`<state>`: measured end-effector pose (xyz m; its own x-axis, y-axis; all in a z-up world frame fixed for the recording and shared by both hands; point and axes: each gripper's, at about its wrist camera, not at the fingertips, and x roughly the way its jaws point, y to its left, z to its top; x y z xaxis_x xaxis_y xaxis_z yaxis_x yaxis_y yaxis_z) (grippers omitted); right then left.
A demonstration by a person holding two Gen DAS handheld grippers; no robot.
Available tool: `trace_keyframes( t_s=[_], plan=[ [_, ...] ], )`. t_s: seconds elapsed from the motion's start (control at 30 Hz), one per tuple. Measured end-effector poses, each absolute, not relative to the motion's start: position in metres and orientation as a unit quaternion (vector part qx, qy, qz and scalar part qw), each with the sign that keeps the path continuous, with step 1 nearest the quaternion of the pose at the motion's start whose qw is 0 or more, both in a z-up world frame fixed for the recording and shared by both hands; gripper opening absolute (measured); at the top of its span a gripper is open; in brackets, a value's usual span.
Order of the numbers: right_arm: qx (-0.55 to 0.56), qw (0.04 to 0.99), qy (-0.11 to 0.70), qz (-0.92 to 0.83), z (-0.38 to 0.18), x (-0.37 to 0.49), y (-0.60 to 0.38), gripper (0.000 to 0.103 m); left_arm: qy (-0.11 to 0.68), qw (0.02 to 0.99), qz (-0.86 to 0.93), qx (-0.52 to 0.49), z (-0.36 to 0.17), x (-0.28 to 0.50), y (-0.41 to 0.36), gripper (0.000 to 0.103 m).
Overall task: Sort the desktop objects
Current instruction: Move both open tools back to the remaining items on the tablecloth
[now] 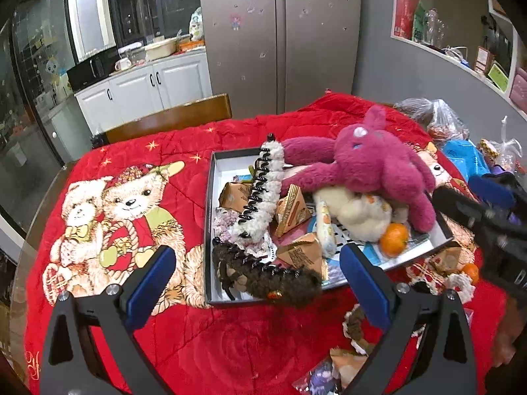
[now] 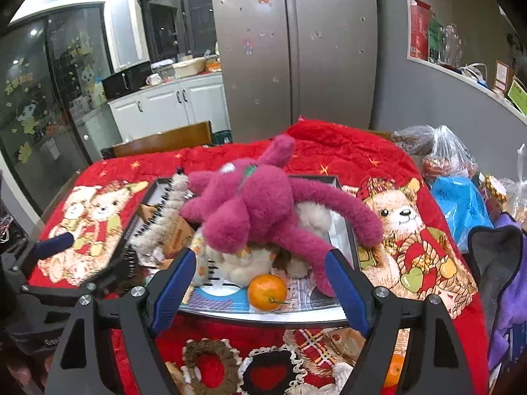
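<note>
A dark open box (image 1: 208, 197) (image 2: 346, 230) sits on the red bear blanket. It holds a magenta plush toy (image 1: 372, 161) (image 2: 263, 207), a cream plush (image 1: 359, 214), an orange (image 1: 394, 238) (image 2: 266, 291), brown snack packets (image 1: 291, 210), a white fuzzy hair clip (image 1: 263, 194) and a brown fuzzy hair clip (image 1: 263, 279). My left gripper (image 1: 260, 286) is open and empty just before the box's near edge, over the brown clip. My right gripper (image 2: 263, 293) is open and empty, its fingers either side of the orange at the box's near edge.
Scrunchies (image 2: 210, 365) and a second orange (image 1: 471, 271) lie on the blanket (image 1: 184, 345) in front of the box. Plastic bags (image 2: 444, 154) and a blue bag (image 2: 461, 207) crowd the right side. A wooden chair back (image 1: 171, 118) and a fridge (image 1: 280, 33) stand behind the table.
</note>
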<state>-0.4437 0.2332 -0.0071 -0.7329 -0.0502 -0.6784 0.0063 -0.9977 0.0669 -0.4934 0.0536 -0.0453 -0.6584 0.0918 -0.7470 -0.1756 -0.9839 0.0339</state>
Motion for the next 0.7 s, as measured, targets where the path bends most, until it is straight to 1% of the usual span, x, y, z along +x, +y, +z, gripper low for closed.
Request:
trace_keyframes(
  t_s=[0.1, 0.27, 0.37, 0.43, 0.6, 0.7],
  plan=[
    [0.344, 0.015, -0.021, -0.939, 0.014, -0.429, 0.233, 0.083, 0.058, 0.074, 0.915, -0.392, -0.03, -0.478, 0.056, 0.101],
    [0.306, 0.024, -0.031, -0.951, 0.05, -0.397, 0.24, 0.083, 0.058, 0.08, 0.925, -0.368, -0.008, -0.436, 0.056, 0.101],
    [0.288, 0.034, -0.035, -0.956, 0.064, -0.371, 0.246, 0.084, 0.059, 0.063, 0.931, -0.355, -0.007, -0.399, 0.053, 0.101],
    [0.285, 0.044, -0.021, -0.957, 0.069, -0.351, 0.25, 0.084, 0.048, 0.066, 0.933, -0.35, -0.016, -0.373, 0.049, 0.103],
    [0.261, 0.033, 0.015, -0.965, 0.059, -0.295, 0.257, 0.086, 0.04, 0.056, 0.931, -0.359, -0.047, -0.324, 0.048, 0.103],
    [0.259, 0.034, 0.004, -0.965, 0.034, -0.262, 0.263, 0.086, 0.021, 0.067, 0.927, -0.369, -0.062, -0.303, 0.052, 0.103]
  ],
)
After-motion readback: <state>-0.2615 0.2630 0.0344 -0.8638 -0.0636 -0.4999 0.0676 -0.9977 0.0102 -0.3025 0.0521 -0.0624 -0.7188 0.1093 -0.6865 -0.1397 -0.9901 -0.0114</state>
